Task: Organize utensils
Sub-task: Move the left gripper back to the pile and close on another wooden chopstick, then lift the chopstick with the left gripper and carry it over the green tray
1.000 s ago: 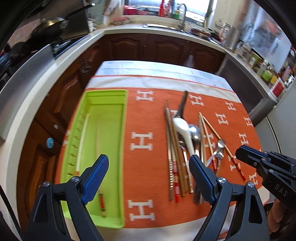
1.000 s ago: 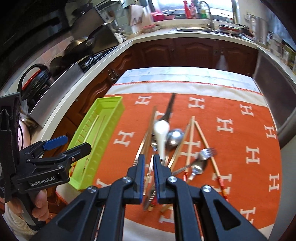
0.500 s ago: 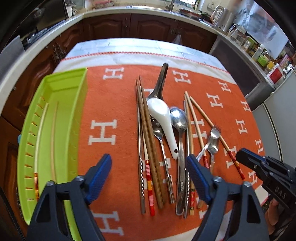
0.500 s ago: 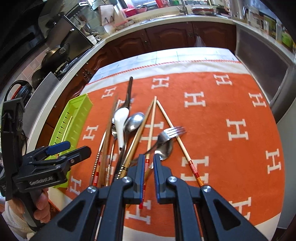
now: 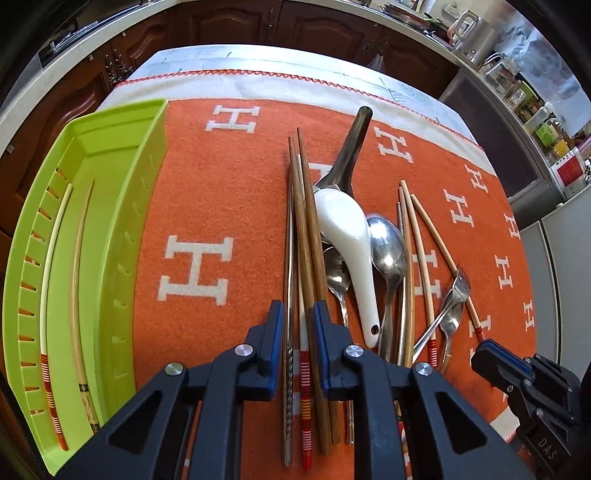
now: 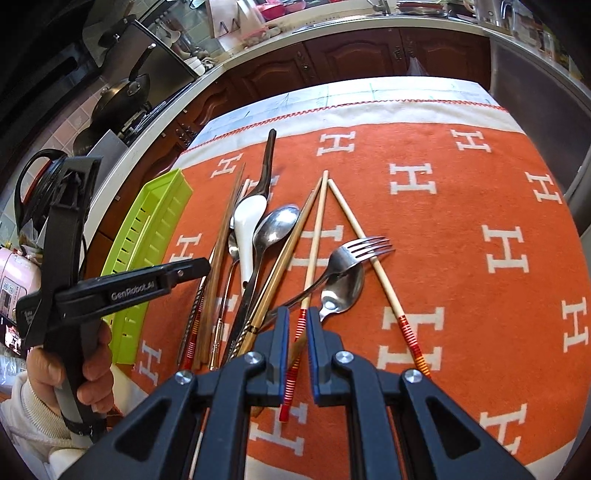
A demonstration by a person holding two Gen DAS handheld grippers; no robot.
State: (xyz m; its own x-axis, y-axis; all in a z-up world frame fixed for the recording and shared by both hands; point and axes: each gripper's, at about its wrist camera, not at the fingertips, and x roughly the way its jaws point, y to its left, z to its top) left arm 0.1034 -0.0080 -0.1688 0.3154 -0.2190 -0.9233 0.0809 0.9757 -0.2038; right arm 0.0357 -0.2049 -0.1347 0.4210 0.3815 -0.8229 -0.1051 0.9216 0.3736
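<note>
Utensils lie in a pile on the orange cloth: a white ceramic spoon (image 5: 351, 236), a metal spoon (image 5: 388, 254), a fork (image 5: 452, 299), dark wooden chopsticks (image 5: 308, 236) and pale chopsticks with red-striped ends (image 5: 424, 273). A green tray (image 5: 88, 236) at the left holds two chopsticks. My left gripper (image 5: 298, 332) is low over the pile, its jaws narrowed around a red-striped chopstick (image 5: 304, 376) and a twisted metal chopstick (image 5: 288, 373). My right gripper (image 6: 295, 334) has its jaws nearly together around a red-striped chopstick (image 6: 295, 347); whether they clamp it is unclear.
The orange cloth (image 6: 461, 229) with white H marks covers the table, whose far edge faces dark wood cabinets (image 5: 229, 26). A stove with pans (image 6: 122, 96) is at the far left. Jars and a kettle (image 5: 476, 33) stand on the counter at the right.
My left gripper has dropped toward the pile and its jaws have closed from wide open to narrow around the chopsticks. My right gripper has moved lower over the striped chopstick.
</note>
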